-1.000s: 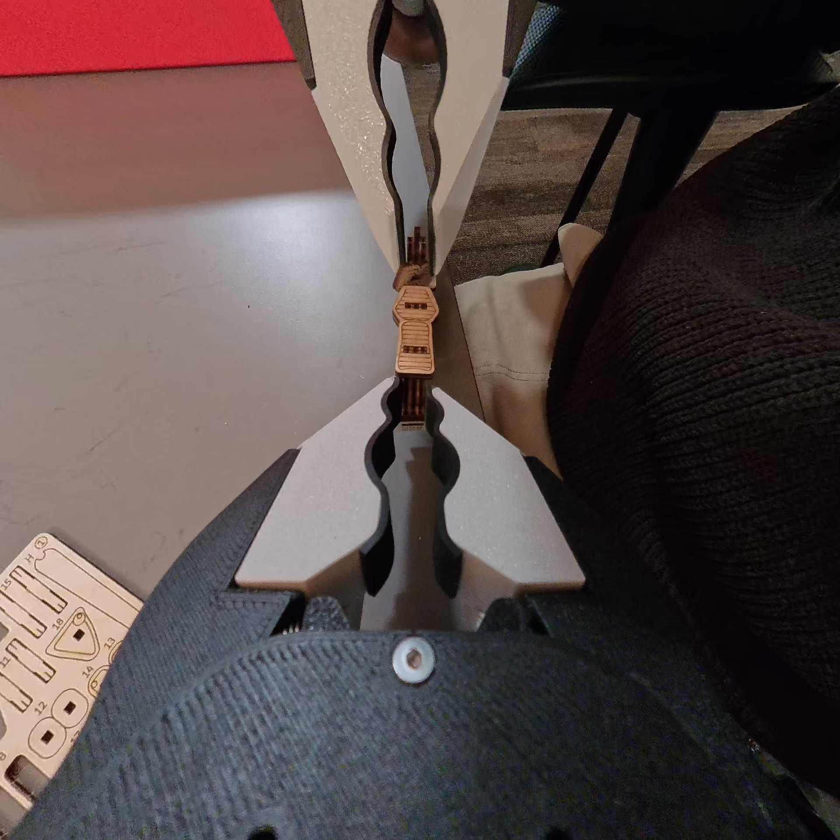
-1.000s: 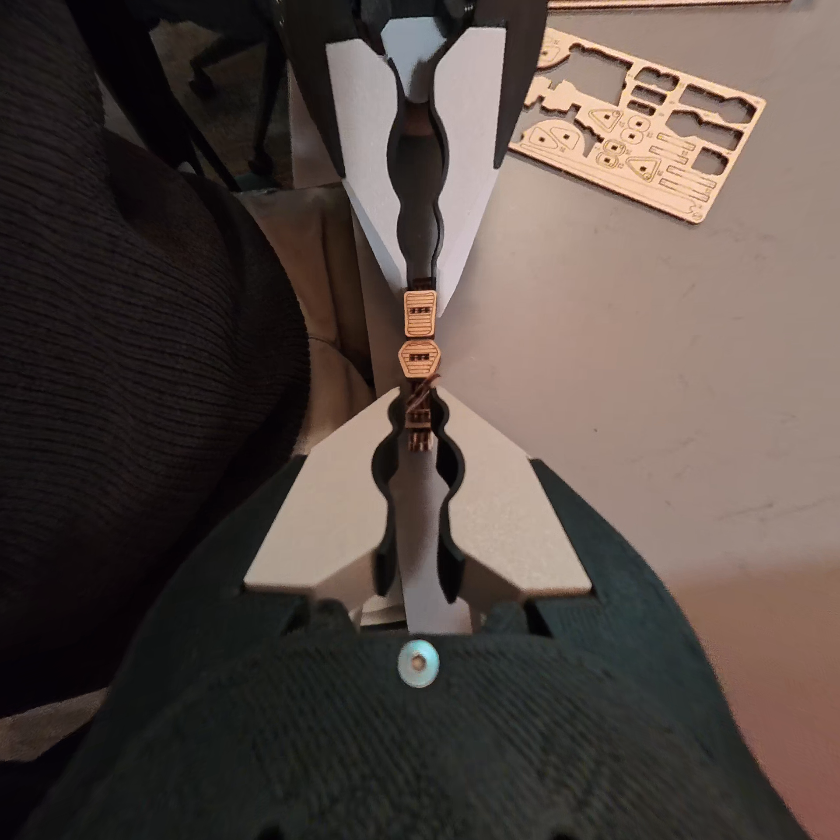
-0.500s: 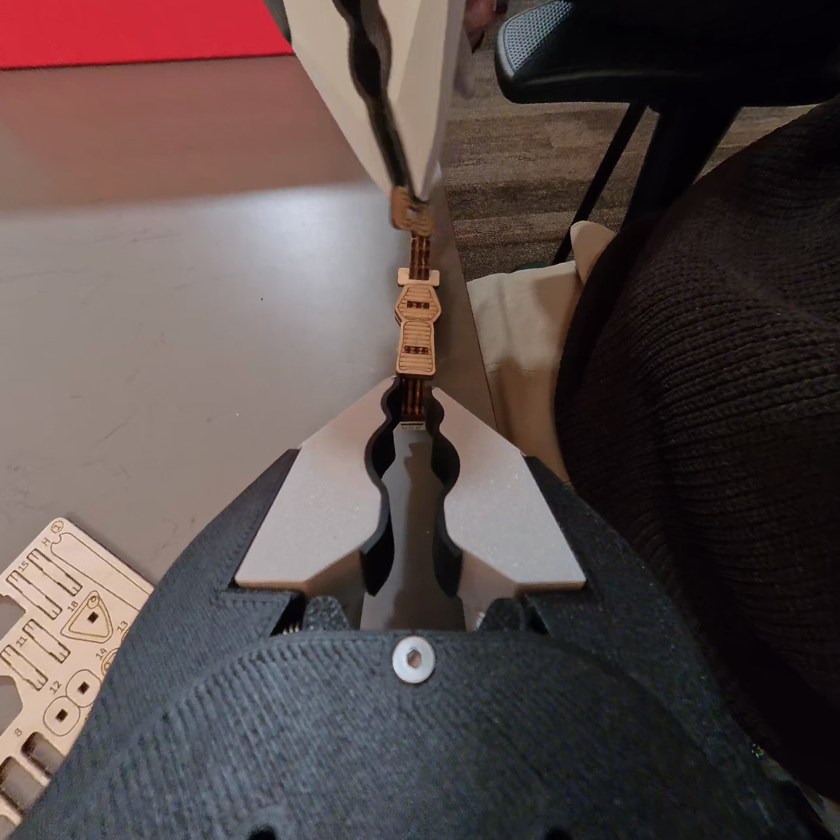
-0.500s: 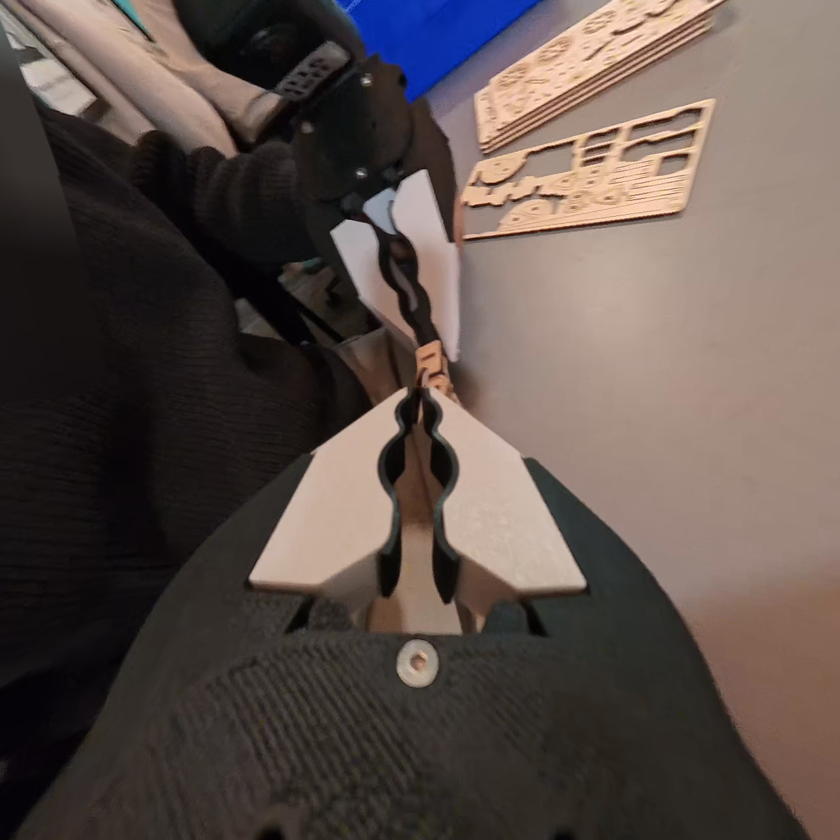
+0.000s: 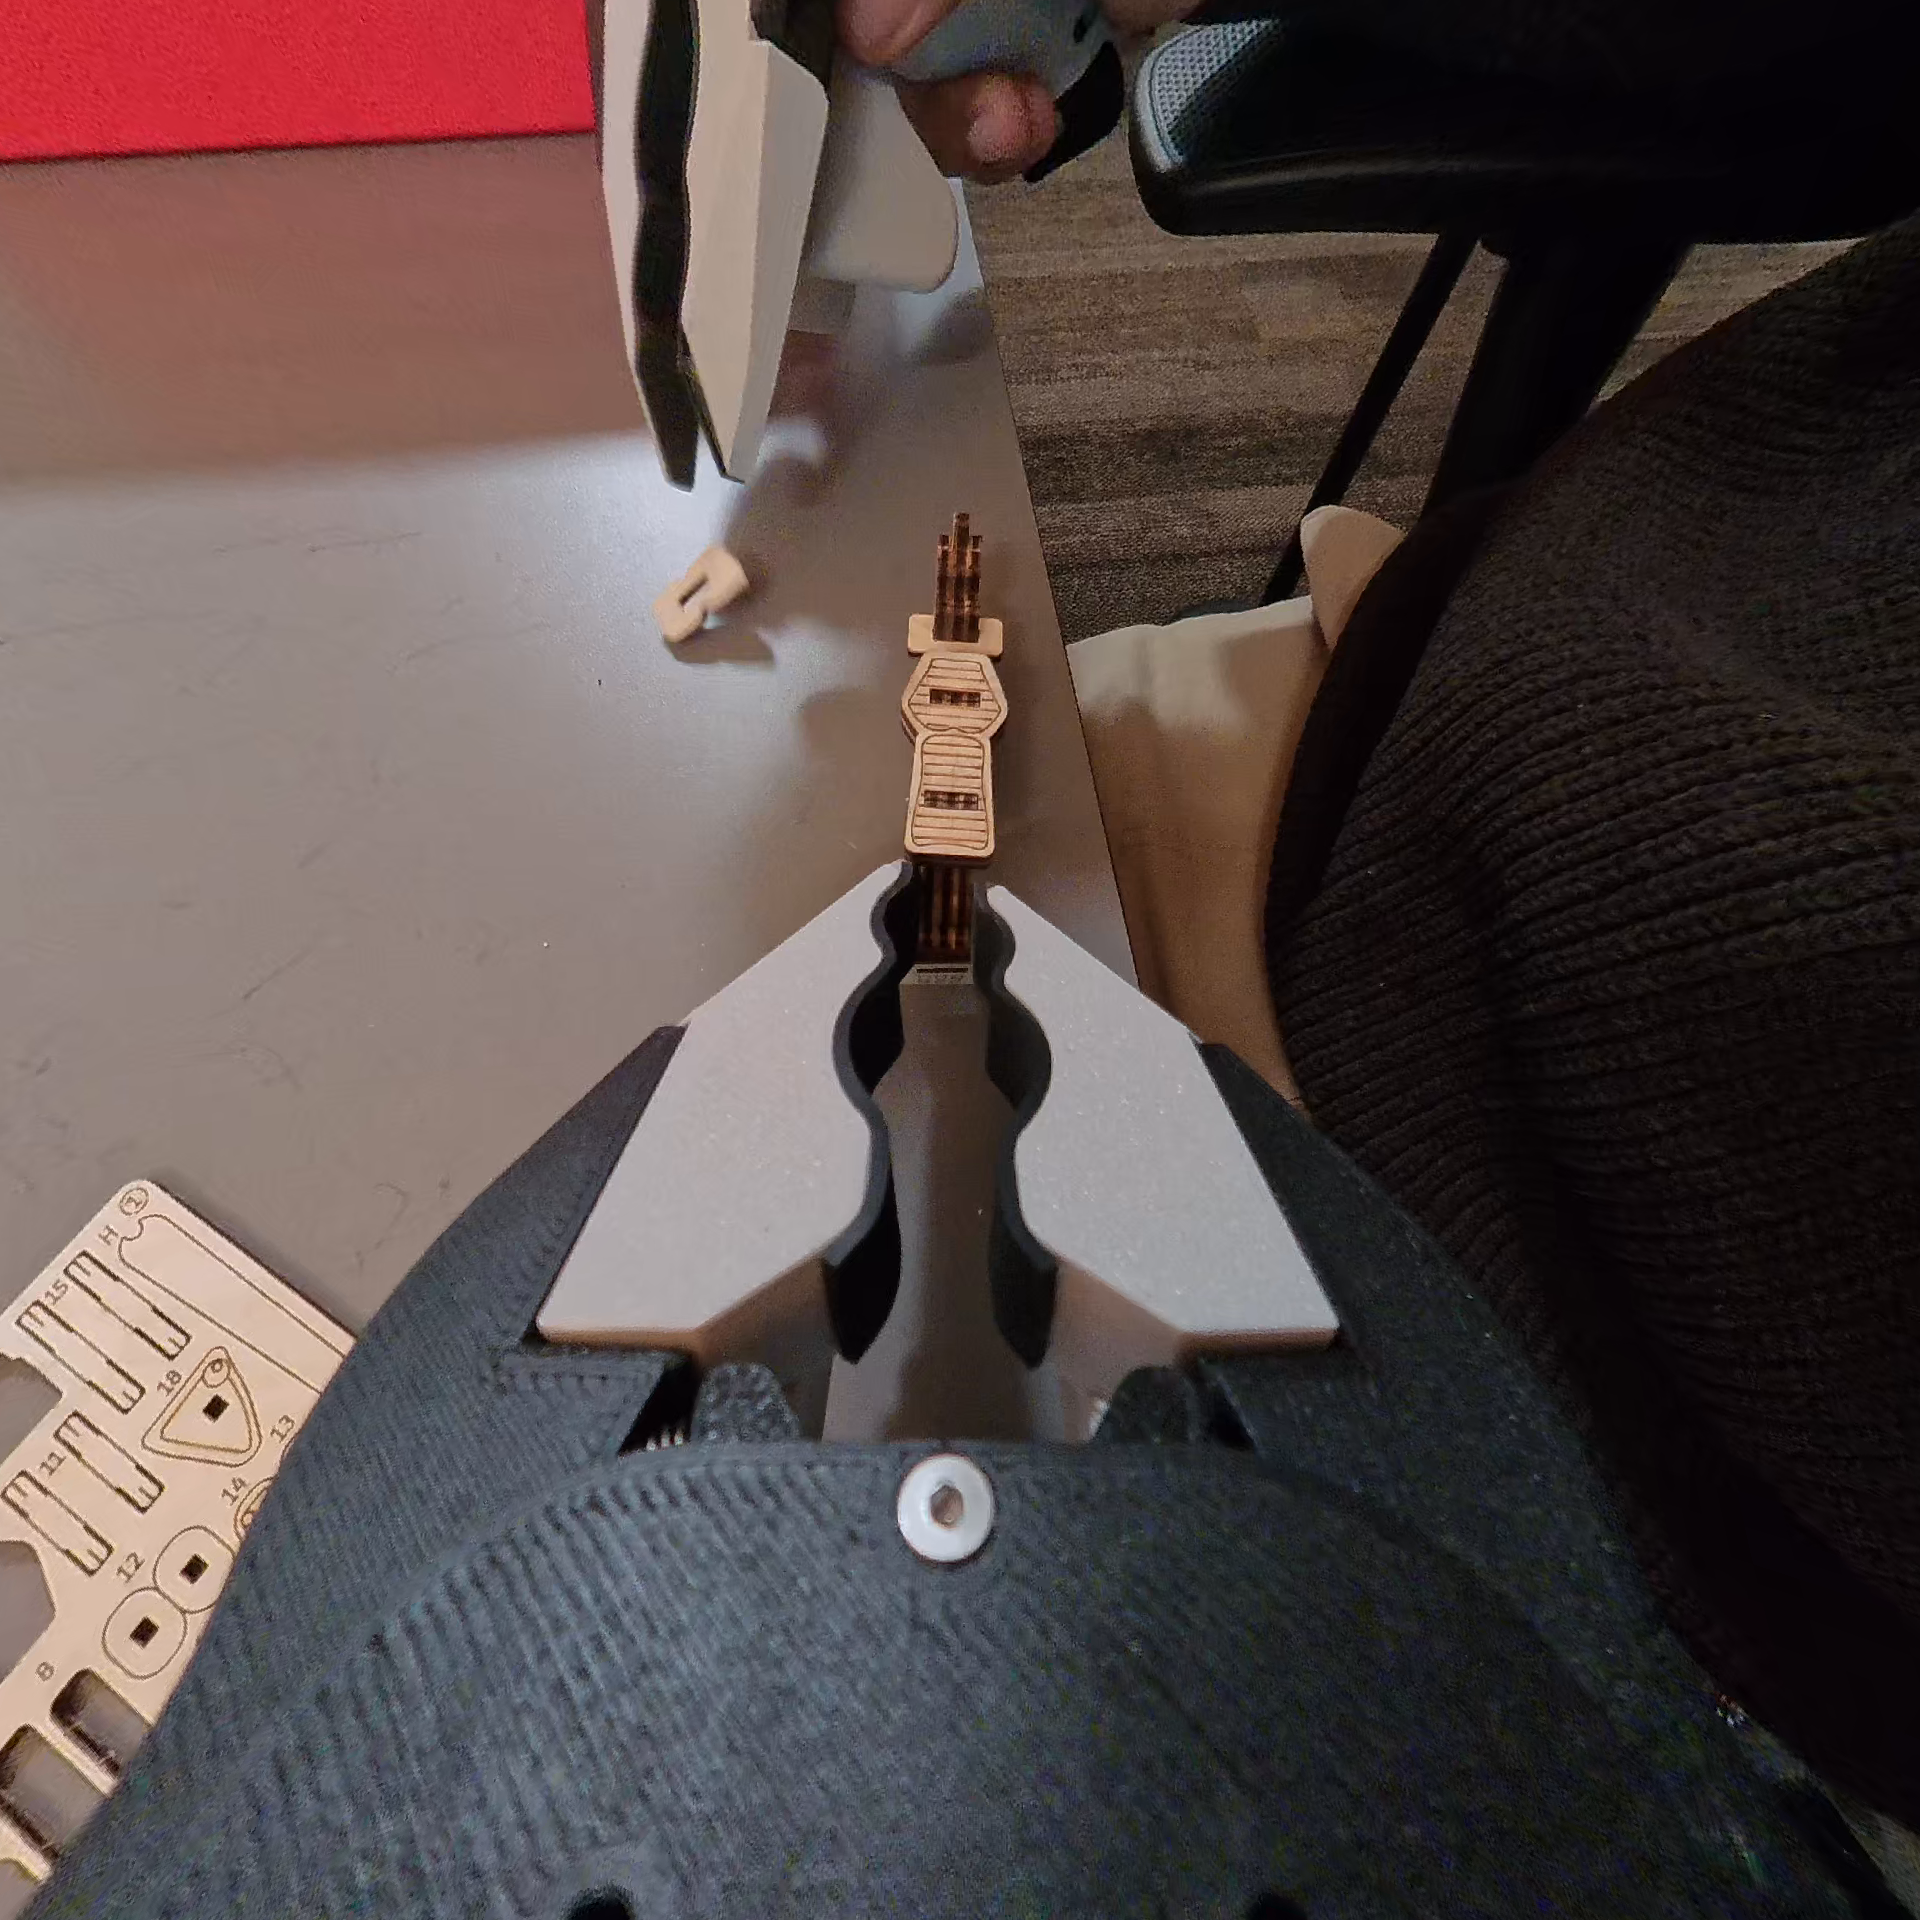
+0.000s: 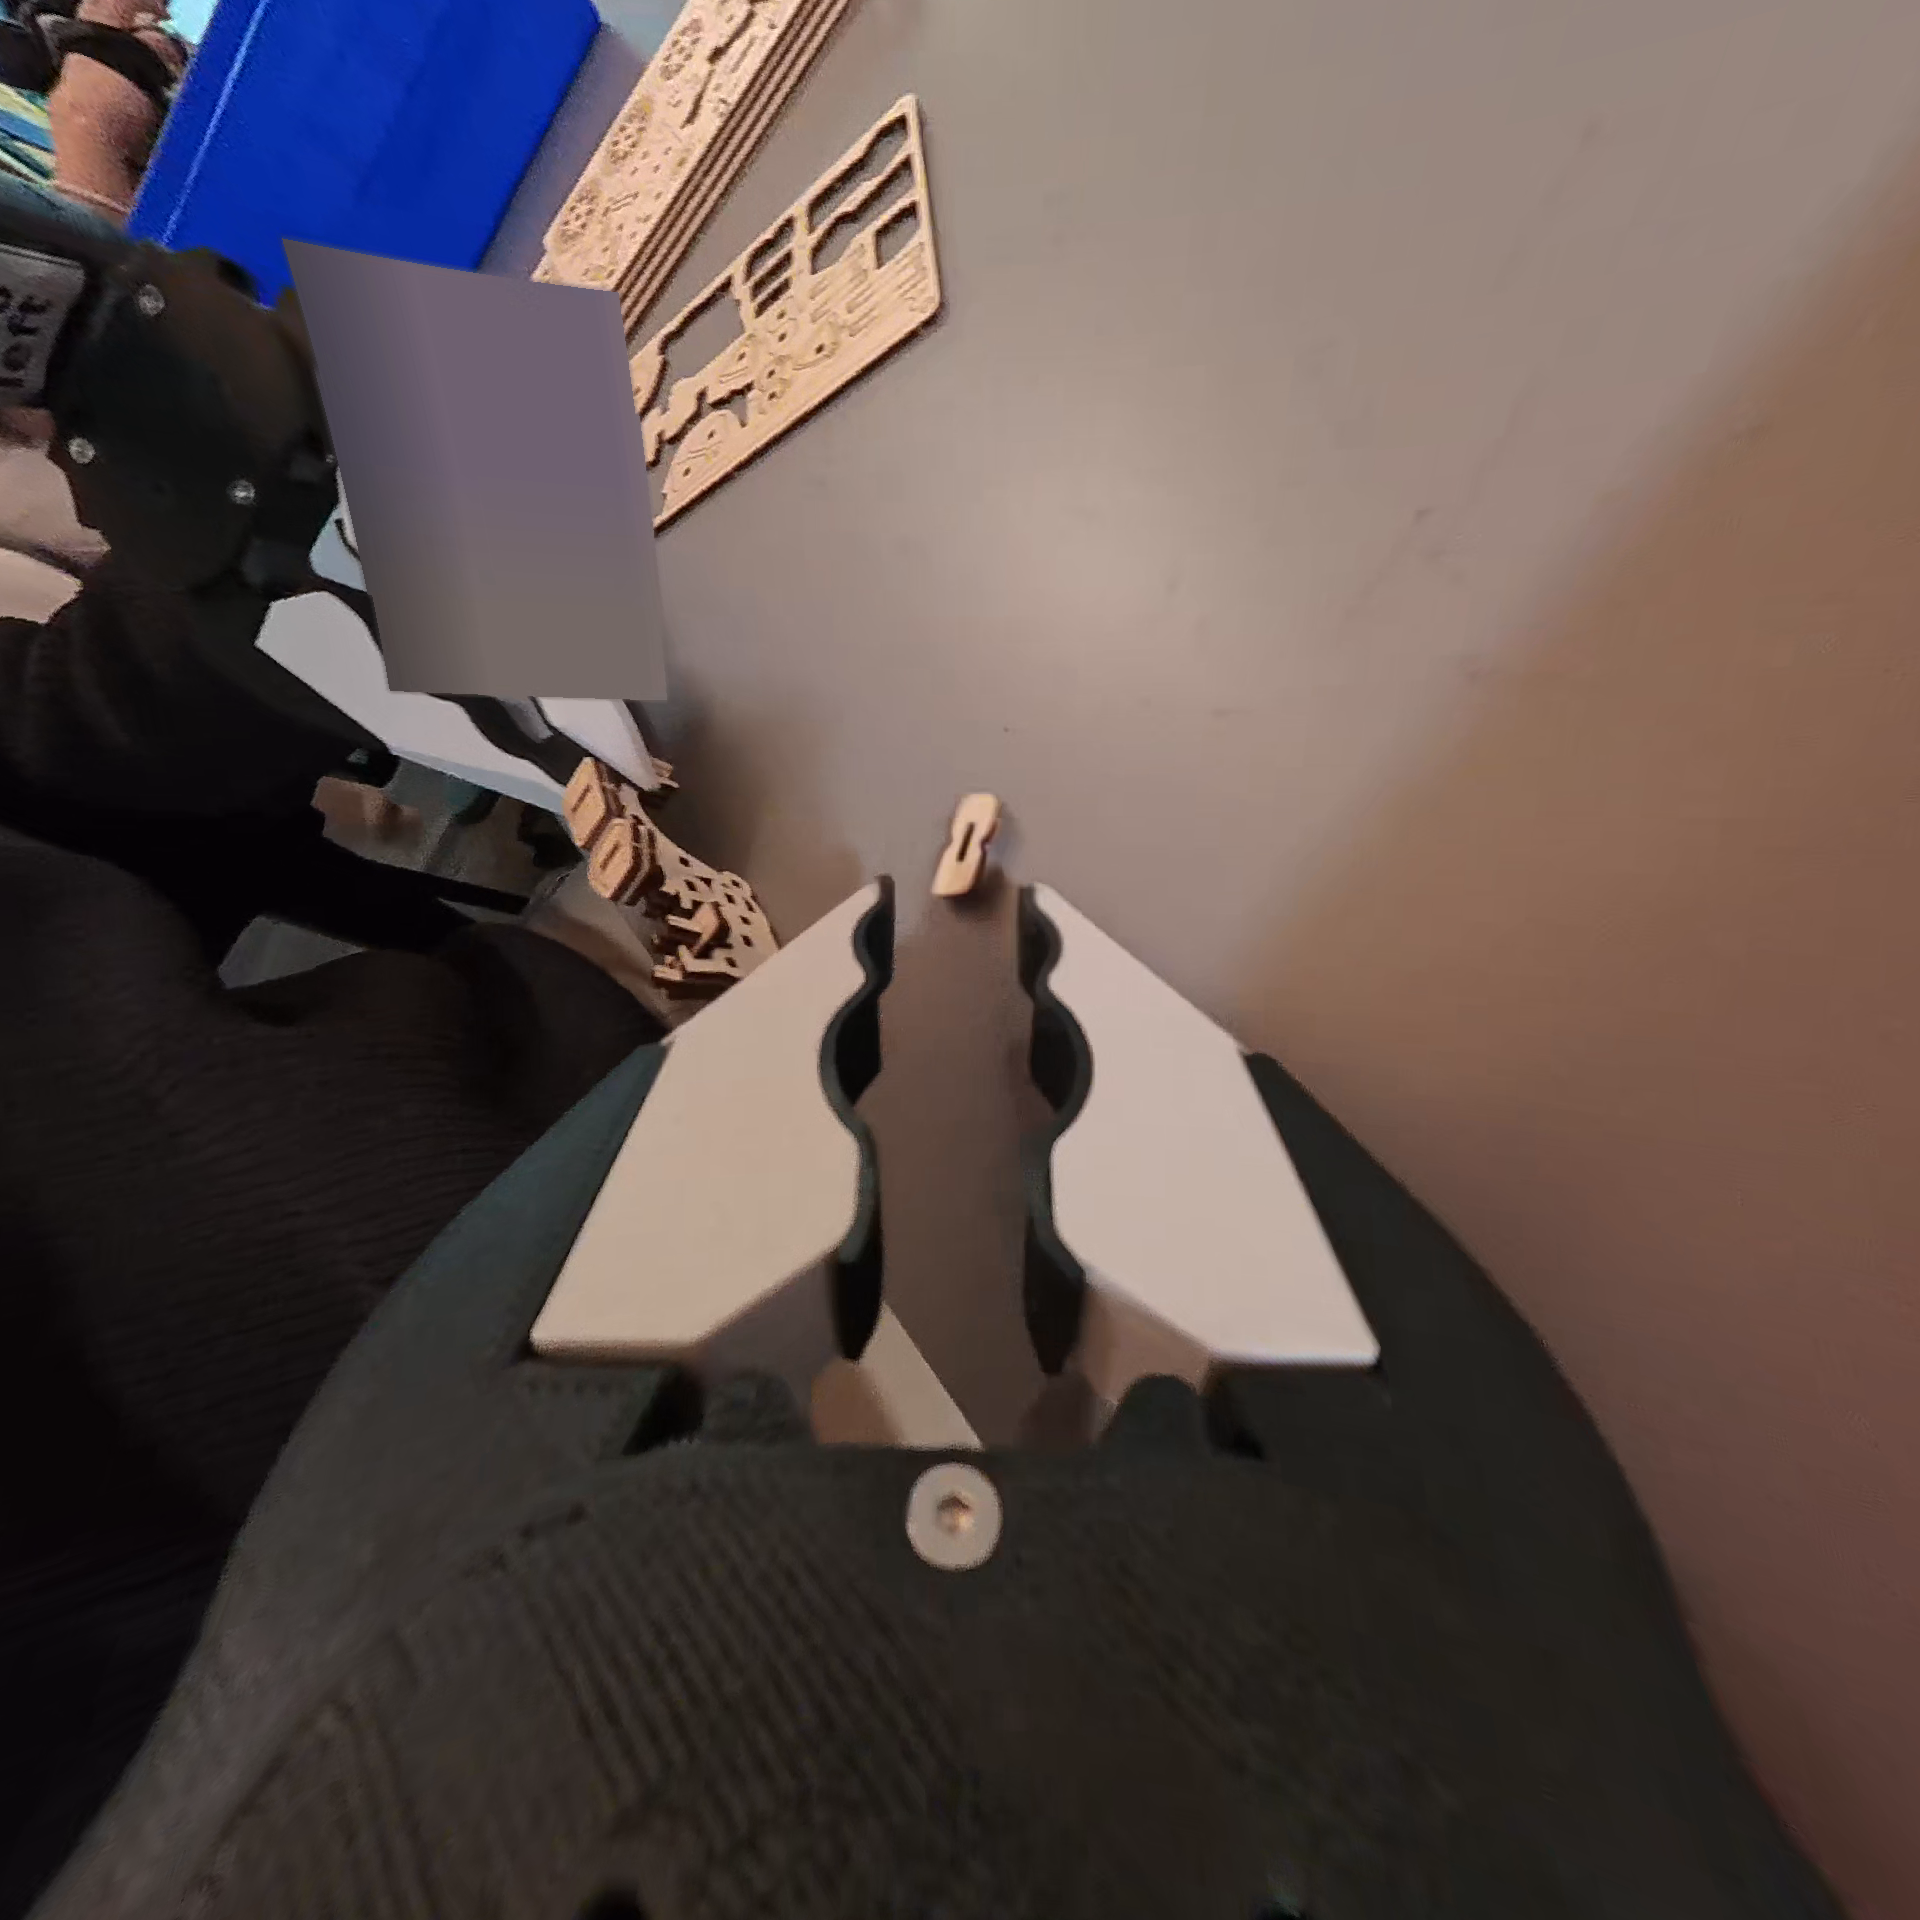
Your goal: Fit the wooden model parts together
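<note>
My left gripper (image 5: 943,904) is shut on a slim wooden model assembly (image 5: 951,748) of stacked slats with two engraved plates, held out over the grey table's right edge. The assembly also shows in the right wrist view (image 6: 665,883). A small slotted wooden piece (image 5: 702,606) lies loose on the table (image 5: 312,779), just ahead of my right gripper (image 6: 954,902), which is open and empty; the piece shows there too (image 6: 966,844). In the left wrist view my right gripper (image 5: 694,457) hangs above that piece.
Laser-cut wooden part sheets lie on the table: one at the left wrist view's lower left (image 5: 114,1455), one single sheet (image 6: 800,312) and a stack (image 6: 686,135) farther off. A blue box (image 6: 353,114), a red mat (image 5: 281,73), a chair (image 5: 1455,208) and the person's dark sleeve (image 5: 1610,935) border the table. The left gripper's tips are roughly 12 cm from the right gripper's.
My right gripper has pulled away from the assembly, swung left over the table and opened. The small slotted piece that it held now lies on the table. My left gripper has stayed put.
</note>
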`<state>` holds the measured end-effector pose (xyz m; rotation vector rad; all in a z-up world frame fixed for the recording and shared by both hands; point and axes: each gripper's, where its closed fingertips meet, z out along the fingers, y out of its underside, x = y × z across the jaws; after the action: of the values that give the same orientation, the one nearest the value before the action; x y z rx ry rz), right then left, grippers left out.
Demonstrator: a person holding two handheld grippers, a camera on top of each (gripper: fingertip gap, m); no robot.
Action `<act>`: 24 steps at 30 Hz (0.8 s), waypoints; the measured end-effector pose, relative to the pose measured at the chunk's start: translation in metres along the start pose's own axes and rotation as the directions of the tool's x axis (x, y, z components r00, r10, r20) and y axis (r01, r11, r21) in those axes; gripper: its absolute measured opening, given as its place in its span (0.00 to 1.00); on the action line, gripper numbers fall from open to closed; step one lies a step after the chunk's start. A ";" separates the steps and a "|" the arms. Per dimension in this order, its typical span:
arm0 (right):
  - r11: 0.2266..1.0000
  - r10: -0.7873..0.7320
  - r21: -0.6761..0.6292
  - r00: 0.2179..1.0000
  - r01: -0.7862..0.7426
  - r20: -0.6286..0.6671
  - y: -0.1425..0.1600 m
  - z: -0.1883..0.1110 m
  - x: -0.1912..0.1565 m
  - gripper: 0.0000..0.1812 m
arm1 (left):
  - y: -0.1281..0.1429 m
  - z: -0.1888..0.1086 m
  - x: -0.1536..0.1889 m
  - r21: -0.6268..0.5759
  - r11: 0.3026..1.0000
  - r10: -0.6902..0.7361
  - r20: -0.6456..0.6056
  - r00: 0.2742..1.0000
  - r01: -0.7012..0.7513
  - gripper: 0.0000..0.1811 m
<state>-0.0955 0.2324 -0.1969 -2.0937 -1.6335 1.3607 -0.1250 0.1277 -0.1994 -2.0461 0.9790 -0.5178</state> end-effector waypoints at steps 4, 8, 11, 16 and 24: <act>0.996 -0.094 0.007 0.993 0.094 -0.073 -0.004 -0.007 0.005 0.14 | 0.000 0.000 0.000 0.000 1.000 0.000 -0.001 1.000 0.000 0.04; 0.951 -0.309 -0.047 0.934 0.306 -0.179 -0.009 -0.005 0.001 0.14 | 0.000 0.000 0.000 0.000 1.000 -0.001 -0.002 1.000 0.001 0.05; 0.887 -0.460 -0.166 0.852 0.430 -0.251 -0.001 0.008 -0.002 0.09 | 0.000 0.001 0.000 0.000 1.000 -0.001 -0.002 1.000 0.001 0.04; 0.833 -0.549 -0.293 0.770 0.470 -0.326 0.007 0.025 0.002 0.08 | 0.000 0.001 0.001 -0.001 1.000 0.002 -0.003 1.000 -0.002 0.04; 0.883 -0.460 -0.238 0.846 0.405 -0.270 0.009 0.029 -0.006 0.13 | 0.000 0.001 0.000 -0.002 1.000 0.005 -0.002 1.000 -0.005 0.04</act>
<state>-0.1100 0.2127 -0.2162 -1.7443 -1.9688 0.7167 -0.1242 0.1279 -0.2001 -2.0445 0.9863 -0.5168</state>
